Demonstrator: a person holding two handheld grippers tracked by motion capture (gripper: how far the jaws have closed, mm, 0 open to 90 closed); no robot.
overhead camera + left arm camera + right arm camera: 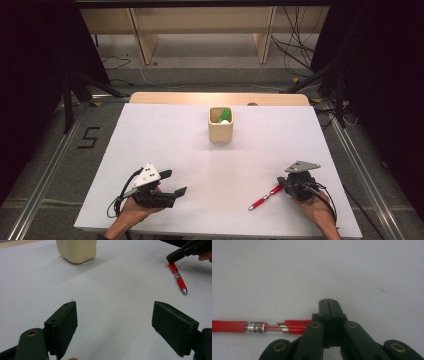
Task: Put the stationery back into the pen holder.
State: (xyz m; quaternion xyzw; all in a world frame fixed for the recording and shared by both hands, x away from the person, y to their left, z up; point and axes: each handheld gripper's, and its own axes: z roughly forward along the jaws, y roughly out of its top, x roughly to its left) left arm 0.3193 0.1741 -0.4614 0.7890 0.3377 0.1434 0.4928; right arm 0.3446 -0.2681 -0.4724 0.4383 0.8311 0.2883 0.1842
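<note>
- High view: the left gripper point(175, 183) lies low over the near left part of the white bench point(165, 140), its jaws spread apart with nothing between them.
- High view: the right gripper point(282, 184) sits at the near right, its jaws at the clip end of a red pen point(265, 197). The pen lies flat on the bench and runs from the gripper toward the near edge and to the left.
- High view: a cream cup point(220, 126) stands upright near the far middle of the bench, well apart from both grippers, with something green and something white inside it.
- Left gripper view: the two black jaws stand wide open over bare bench. The cup point(77, 250) is ahead at the upper left; the pen point(178, 277) lies at the upper right, its metal tip pointing this way and its other end under the tip of the right gripper point(175, 256).
- Right gripper view: the jaws are pressed together, and the pen point(262, 326) runs off to the left from just beside them. The jaws seem to pinch its clip end, though the contact itself is hidden behind them.
</note>
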